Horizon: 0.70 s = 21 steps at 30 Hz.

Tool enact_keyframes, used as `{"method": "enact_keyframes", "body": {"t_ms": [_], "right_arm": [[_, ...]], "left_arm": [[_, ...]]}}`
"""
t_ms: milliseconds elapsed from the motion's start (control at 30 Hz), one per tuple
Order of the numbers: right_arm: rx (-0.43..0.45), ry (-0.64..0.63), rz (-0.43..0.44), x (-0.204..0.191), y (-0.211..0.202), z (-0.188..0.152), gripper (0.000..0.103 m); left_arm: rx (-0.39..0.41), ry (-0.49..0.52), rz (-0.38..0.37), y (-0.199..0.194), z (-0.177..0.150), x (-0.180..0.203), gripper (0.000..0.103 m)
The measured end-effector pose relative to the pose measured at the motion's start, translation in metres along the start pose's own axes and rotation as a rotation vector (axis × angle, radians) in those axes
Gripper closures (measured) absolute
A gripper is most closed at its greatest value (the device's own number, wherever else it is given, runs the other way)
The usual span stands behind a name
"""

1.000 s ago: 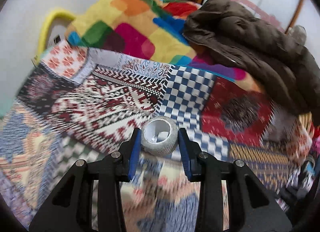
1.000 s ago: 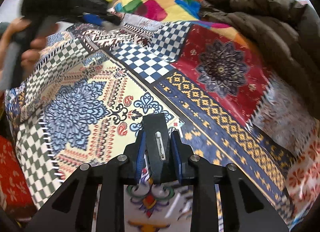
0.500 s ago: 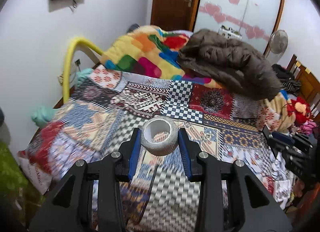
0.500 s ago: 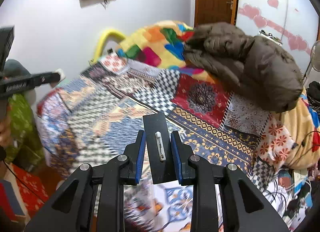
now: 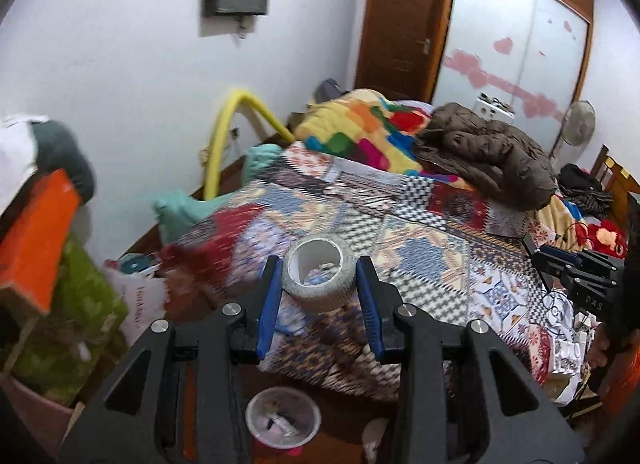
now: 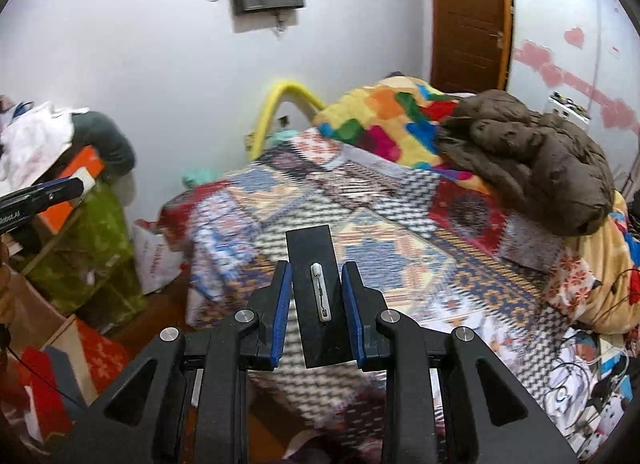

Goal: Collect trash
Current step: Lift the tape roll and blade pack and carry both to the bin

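My left gripper [image 5: 318, 278] is shut on a grey-white tape roll [image 5: 319, 277], held in the air off the foot of the bed. Below it on the floor stands a small round bin [image 5: 283, 422] with scraps inside. My right gripper [image 6: 316, 304] is shut on a flat black card with a white clip [image 6: 317, 300], held above the bed's near corner. The right gripper also shows at the right edge of the left wrist view [image 5: 576, 270]. The left gripper's tip shows at the left edge of the right wrist view [image 6: 44, 196].
A bed with a patchwork cover [image 5: 420, 232], a bright blanket [image 5: 360, 132] and a brown jacket [image 5: 488, 152] fills the middle. A green crate stack with an orange box [image 5: 40, 232] stands left. A white bag [image 6: 156, 260] leans by the bed. Cables lie at right [image 6: 580, 380].
Both grippers have pulled back and up from the bed with their loads still held. The view now takes in the floor, the bin and the crates at left.
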State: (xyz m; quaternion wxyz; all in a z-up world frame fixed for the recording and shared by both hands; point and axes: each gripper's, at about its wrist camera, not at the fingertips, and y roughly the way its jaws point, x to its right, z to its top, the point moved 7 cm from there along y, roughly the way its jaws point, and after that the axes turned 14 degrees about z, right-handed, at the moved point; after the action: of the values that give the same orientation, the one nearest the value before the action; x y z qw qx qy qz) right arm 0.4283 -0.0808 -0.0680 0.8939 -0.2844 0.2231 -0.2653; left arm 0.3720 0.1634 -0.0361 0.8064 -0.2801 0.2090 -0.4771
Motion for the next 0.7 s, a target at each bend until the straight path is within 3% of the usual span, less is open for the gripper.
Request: {"method": "enact_keyframes", "body": {"t_ms": [333,700], "right_arm": [[-0.048,-0.054,0.138,-0.100,0.033,-0.027,0.080],[-0.190,-0.076,0.197,-0.153,0.095,-0.084,0.080]], "left_arm": [[-0.053,-0.068,0.083,-0.025,-0.090,-0.084,0.067],[-0.184,-0.012,0.089,0.005,-0.188,-0.080,0.067]]}}
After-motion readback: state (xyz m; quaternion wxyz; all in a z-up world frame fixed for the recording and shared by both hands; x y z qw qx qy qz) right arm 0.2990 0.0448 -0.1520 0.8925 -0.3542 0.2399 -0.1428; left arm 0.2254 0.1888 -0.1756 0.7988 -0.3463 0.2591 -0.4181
